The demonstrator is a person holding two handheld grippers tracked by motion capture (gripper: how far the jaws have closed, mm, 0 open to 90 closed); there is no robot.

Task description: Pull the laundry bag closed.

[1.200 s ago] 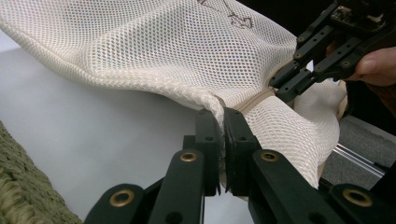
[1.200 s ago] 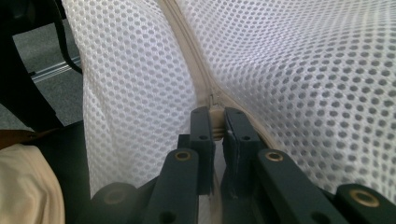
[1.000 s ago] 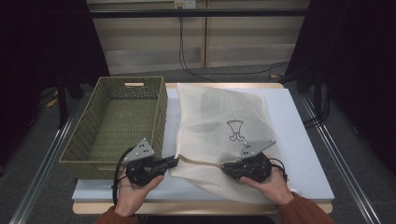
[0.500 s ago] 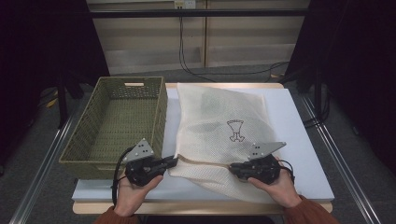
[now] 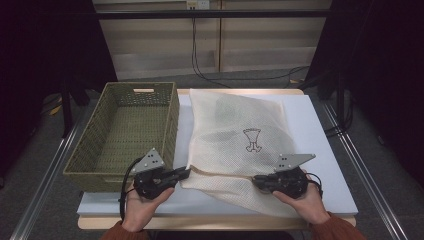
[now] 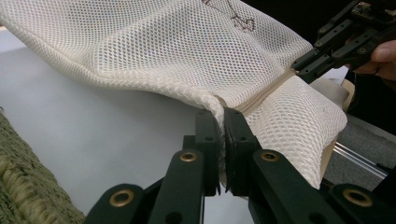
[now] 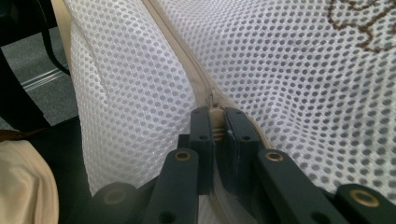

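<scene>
- The table [image 5: 325, 150] has a flat white top with a light wood edge at the front and the back.
- Shiny metal rails run along both long sides of the table.
- The floor around it is grey, and the room is dark on both sides.
- Behind the table stands a pale wall panel [image 5: 220, 45] with black cables [image 5: 200, 65] hanging down it to the floor.
- No words can be read anywhere. The only mark is a small brown drawing [image 5: 252, 140] stitched on the bag.
- A cream mesh bag [image 5: 235, 135] lies in the middle of the table, with its near end lifted a bit off the top.
- A tan zipper [image 7: 187, 60] runs along the near part of the bag.
- A green woven basket [image 5: 90, 155] sits on the left side of the table, just beside the bag. It has nothing in it.
- The left gripper [image 5: 185, 173] is at the near left corner of the bag. Its jaws are closed tight on the bag's edge, as the left gripper view [image 6: 223, 126] makes plain.
- The right gripper [image 5: 256, 182] is at the near right part of the bag. Its jaws pinch the little zipper pull [image 7: 215, 122] between them.
- A hand [image 5: 142, 207] holds each gripper, and orange sleeves [image 5: 117, 232] show at the bottom.
- Nothing lies between the two grippers but the bag itself.
</scene>
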